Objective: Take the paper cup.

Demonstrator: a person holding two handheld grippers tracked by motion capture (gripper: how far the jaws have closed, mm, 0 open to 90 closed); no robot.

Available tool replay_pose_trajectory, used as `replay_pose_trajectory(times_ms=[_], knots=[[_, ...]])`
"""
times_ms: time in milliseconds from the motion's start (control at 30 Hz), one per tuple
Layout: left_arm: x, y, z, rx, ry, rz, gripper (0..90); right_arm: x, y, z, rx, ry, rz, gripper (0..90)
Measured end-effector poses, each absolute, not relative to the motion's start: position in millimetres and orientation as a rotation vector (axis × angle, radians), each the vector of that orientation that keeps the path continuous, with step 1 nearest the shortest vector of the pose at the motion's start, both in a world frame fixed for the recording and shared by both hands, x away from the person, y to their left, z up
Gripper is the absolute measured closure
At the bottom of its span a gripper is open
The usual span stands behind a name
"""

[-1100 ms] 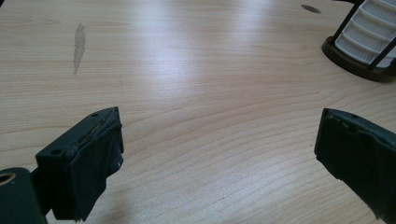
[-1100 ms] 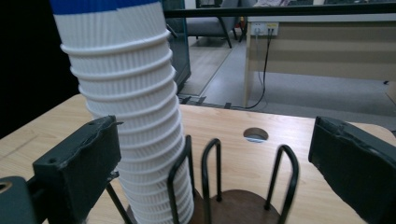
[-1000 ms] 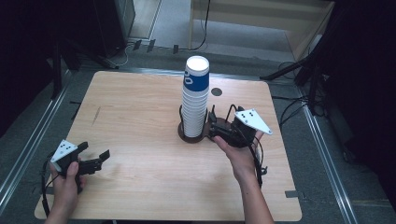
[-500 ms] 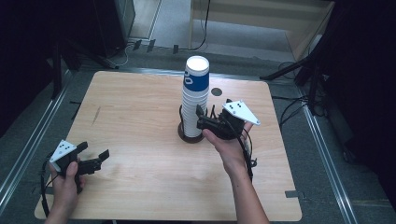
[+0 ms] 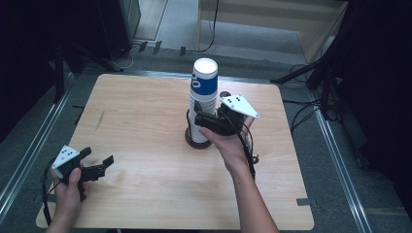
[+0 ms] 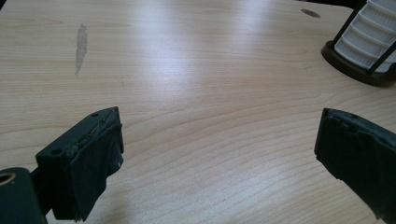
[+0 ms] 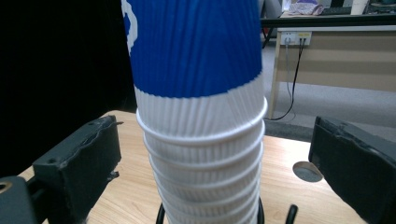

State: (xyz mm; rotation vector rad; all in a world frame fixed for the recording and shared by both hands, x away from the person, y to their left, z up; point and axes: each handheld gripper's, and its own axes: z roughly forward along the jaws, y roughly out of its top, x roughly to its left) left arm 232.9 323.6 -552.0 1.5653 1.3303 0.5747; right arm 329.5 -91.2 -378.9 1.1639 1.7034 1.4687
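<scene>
Pale wood grain covers the table [image 5: 145, 111], and near its middle a tall stack of paper cups [image 5: 202, 99], blue on top and white below, stands upright in a dark round holder [image 5: 189, 140]. Around the stack's lower white rims the right gripper [image 5: 200, 116] has its jaws spread wide, not touching. Well apart, at the near left corner, the left gripper [image 5: 99, 164] rests unclenched, gripping nothing.

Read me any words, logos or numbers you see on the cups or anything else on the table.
No readable text.
Top cup: a white mark on its blue band, partly seen, cannot be read as a letter or logo.
Grey plates on the right gripper and the left gripper: small dark dots, no words.
Table: no label.
</scene>
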Motion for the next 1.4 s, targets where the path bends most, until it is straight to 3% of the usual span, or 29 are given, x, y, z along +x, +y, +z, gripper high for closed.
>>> replay_pose_trajectory(times_ms=[833, 1400], knots=[[233, 324, -552, 1.576, 1.325, 0.57, 1.9, 354, -68, -368, 1.168, 1.693, 1.456, 6.1], [233, 324, -552, 1.577, 1.324, 0.569, 1.9, 360, -62, -368, 1.165, 1.642, 1.433, 16.6]])
